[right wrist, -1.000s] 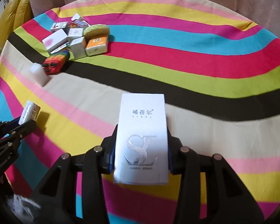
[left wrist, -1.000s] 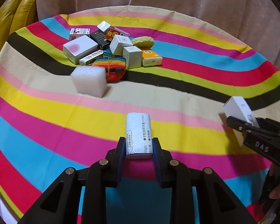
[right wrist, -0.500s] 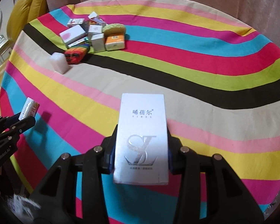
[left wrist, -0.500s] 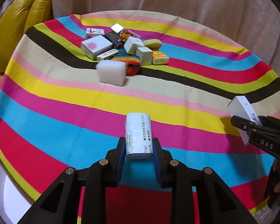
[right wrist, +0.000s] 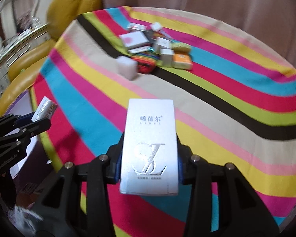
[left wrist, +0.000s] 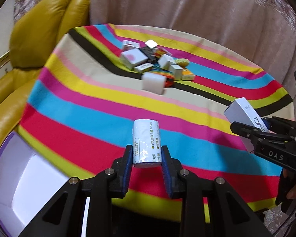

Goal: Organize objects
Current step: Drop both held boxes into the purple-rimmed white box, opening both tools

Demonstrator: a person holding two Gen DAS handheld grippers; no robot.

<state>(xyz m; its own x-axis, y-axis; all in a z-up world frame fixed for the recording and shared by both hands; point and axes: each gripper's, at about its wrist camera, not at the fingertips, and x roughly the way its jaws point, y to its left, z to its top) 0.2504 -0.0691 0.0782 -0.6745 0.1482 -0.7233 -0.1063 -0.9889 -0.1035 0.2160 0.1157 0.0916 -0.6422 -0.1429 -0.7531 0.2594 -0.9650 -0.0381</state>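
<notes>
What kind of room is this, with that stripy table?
Probably a home living room. A yellow leather sofa sits beside the round table in its rainbow-striped cloth, a pinkish curtain hangs behind, and small household boxes lie heaped on the table.

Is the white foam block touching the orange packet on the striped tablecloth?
No, the white foam block sits apart from the orange packet, with the rainbow-striped item lying between them.
</notes>
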